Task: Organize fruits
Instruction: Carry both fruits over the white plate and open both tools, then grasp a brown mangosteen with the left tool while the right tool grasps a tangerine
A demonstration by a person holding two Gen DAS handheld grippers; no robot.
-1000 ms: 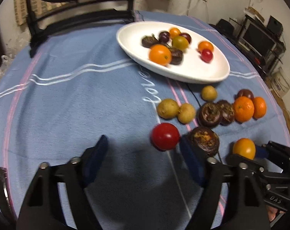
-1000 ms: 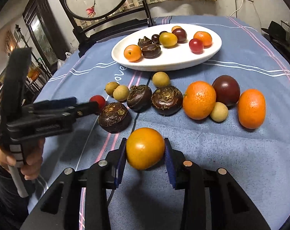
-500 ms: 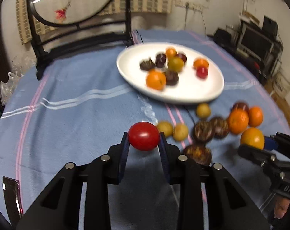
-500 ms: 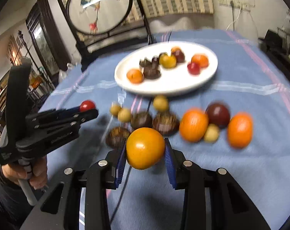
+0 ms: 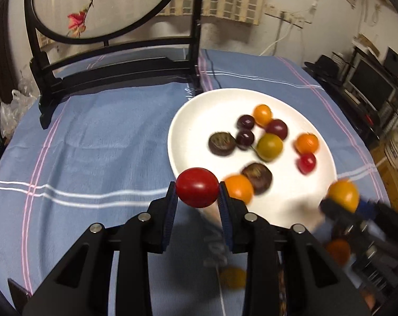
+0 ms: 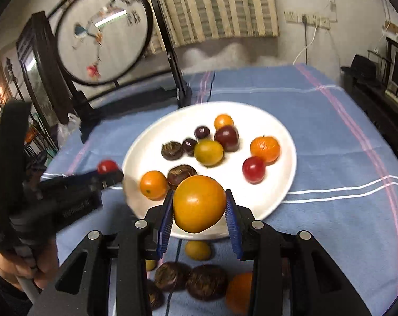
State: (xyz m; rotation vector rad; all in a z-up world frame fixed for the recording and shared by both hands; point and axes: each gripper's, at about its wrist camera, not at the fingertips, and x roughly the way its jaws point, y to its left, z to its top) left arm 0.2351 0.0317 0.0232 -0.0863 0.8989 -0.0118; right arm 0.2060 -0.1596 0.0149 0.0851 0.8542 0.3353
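Both fruits have come up off the desk: my left tool [image 5: 197, 196] clamps the red tomato [image 5: 197, 187], my right tool [image 6: 199, 210] the orange one [image 6: 199, 203], seemingly over the white plate [image 6: 283, 189] edge, ready for release.

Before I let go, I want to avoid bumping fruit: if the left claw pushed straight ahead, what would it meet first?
Probably the near rim of the white plate, then the orange fruit beyond it. The left claw holds the red tomato; depth is unclear.
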